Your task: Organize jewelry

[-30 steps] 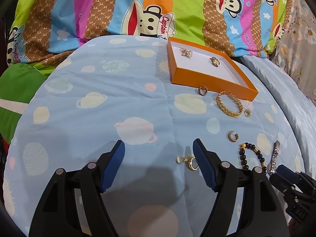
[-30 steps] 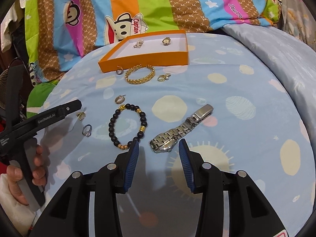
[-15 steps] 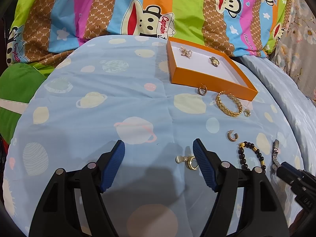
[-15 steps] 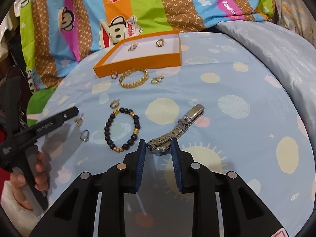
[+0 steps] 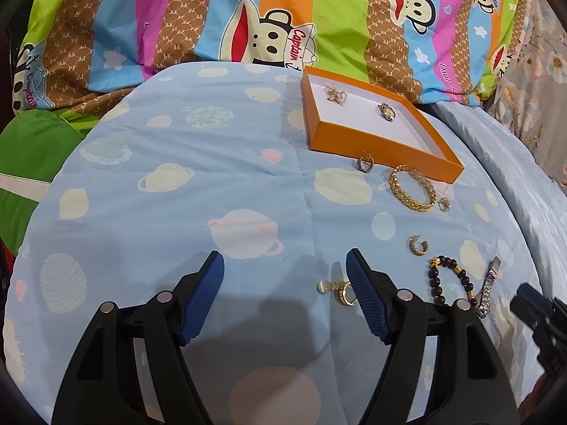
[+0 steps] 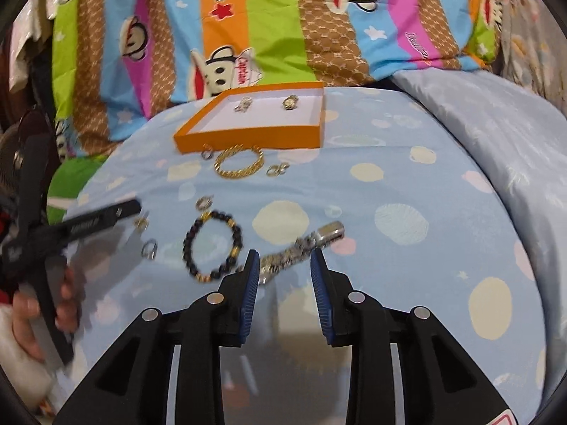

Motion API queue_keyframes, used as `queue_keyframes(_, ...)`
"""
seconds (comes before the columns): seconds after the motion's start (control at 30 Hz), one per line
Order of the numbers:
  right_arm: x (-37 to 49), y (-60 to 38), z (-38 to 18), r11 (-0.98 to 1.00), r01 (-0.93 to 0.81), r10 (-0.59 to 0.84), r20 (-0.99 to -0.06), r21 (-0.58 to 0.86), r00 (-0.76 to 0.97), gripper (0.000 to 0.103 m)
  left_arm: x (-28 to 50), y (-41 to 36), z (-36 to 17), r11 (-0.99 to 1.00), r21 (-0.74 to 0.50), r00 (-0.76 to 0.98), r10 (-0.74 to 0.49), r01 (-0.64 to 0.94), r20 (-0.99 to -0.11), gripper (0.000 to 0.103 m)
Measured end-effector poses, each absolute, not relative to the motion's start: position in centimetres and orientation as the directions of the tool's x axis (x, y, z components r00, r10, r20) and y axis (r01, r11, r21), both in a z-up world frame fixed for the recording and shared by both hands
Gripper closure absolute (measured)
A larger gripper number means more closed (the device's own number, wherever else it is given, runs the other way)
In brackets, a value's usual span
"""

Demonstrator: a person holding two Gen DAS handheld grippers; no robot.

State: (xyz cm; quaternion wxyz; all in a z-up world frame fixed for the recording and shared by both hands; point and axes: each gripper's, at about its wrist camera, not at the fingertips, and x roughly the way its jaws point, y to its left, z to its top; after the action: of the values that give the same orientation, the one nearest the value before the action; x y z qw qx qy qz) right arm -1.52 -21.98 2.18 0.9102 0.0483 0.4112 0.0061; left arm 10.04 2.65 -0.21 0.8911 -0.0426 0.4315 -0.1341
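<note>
Holding my left claw wide open and empty over the light-blue planet-print sheet, I had a small gold ring with a pale stone lying just inside its right finger, not gripped. Further right lay the black beaded bracelet with gold spacers, and beside it the silver metal link watch, flat on the sheet. My right claw straddled the watch's near end; its jaws had just been opening, so the band sat between the pads, close against the left one but not pinched. I judged the step in hand to be picking up the watch, with the grip not yet made. Next I would need to close squarely on the band, lift it, and carry it up to the shallow orange cardboard tray, where two small pieces already sat.
</note>
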Motion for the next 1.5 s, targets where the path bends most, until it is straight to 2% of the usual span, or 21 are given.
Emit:
queue_keyframes(0.17, -1.3, -19.4, 0.7, 0.999, -0.014, 0.043, -0.766, 0.045, 0.642, 0.074, 9.9, 2.4, -0.2, 0.96, -0.179, 0.592, -0.273, 0.214, -0.759, 0.034)
queue_keyframes(0.5, 1.0, -19.6, -0.7, 0.995, 0.075, 0.004, -0.784, 0.065, 0.621, 0.069, 9.9, 2.7, -0.1, 0.961, -0.186, 0.593, -0.273, 0.204, -0.758, 0.034)
queue_keyframes(0.6, 1.0, -19.9, -0.6, 0.993, 0.085, 0.01, -0.784, 0.081, 0.621, 0.073, 9.9, 2.7, -0.1, 0.961, -0.19, 0.593, -0.274, 0.202, -0.757, 0.034)
queue_keyframes(1.17, -0.1, -22.4, 1.8, 0.981, 0.116, 0.041, -0.753, 0.155, 0.656, 0.073, 7.0, 1.4, -0.1, 0.953, -0.14, 0.565, -0.274, 0.269, -0.779, 0.034)
queue_keyframes(1.5, -0.9, -23.3, 2.1, 0.978, 0.131, 0.035, -0.748, 0.162, 0.663, 0.073, 6.9, -4.5, 1.3, 0.901, -0.18, 0.51, -0.377, 0.394, -0.773, 0.035)
